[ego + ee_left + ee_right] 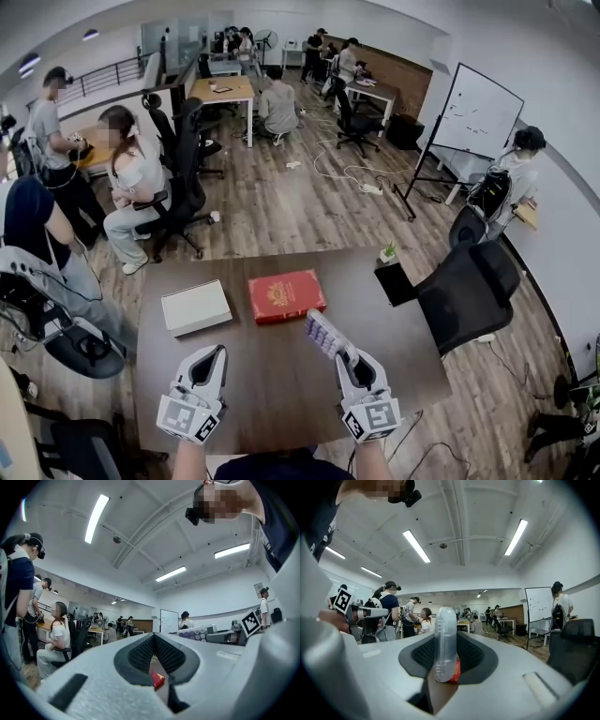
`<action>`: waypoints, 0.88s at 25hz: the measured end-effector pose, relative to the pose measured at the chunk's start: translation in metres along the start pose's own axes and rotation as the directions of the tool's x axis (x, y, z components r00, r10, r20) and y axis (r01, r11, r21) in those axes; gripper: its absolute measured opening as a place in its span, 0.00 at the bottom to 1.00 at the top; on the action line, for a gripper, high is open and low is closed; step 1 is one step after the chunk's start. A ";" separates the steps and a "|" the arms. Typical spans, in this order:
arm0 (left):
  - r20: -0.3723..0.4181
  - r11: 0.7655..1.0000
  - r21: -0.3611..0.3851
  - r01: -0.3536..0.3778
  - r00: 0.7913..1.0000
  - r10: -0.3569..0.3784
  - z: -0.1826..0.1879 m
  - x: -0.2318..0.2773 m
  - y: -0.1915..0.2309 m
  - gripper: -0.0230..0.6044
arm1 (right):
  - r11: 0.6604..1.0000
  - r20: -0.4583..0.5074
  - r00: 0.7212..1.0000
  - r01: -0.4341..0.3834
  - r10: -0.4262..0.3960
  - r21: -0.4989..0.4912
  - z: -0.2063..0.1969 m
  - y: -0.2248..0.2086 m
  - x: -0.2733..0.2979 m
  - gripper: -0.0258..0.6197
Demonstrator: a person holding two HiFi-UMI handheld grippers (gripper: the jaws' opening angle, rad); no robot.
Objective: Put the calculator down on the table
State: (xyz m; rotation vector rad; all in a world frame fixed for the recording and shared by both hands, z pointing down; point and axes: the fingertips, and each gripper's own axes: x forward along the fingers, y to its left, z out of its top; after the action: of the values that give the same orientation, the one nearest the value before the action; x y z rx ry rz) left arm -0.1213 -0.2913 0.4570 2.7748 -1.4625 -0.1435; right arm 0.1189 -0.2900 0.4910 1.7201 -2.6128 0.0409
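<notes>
- The calculator (324, 334) is not yet on the table (281, 398). It is pinched at its near end by the right gripper (345, 355) and sticks out toward 11 o'clock, seemingly clear of the tabletop.
- In the right gripper view the calculator stands edge-on between the pads, which press on both its sides.
- The left gripper (214, 357) hovers at 9 o'clock of the right one, jaws pressed together on nothing; it seems to have no part in this step.
- The red book (286, 295) lies at 11 o'clock of the calculator, with the white box (195, 307) at its 9 o'clock.
- Left to do, by my reading: lower the calculator onto bare wood short of the book, lay it flat, then let go.
</notes>
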 end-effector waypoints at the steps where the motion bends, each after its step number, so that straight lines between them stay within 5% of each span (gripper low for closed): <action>1: 0.002 1.000 0.003 -0.004 1.000 0.004 -0.001 0.004 0.000 0.03 | 1.000 0.000 1.000 -0.009 0.009 -0.001 -0.001 -0.004 0.005 0.22; 22: -0.018 0.998 0.038 -0.052 0.998 0.053 -0.098 0.026 0.017 0.03 | 0.997 -0.025 0.996 -0.080 0.080 0.009 -0.096 -0.017 0.054 0.22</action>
State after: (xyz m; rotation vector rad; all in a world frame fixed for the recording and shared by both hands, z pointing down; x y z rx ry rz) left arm -0.1127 -0.3268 0.5535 2.7554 -1.5479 -0.0897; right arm 0.1129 -0.3440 0.5882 1.6057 -2.6660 0.0741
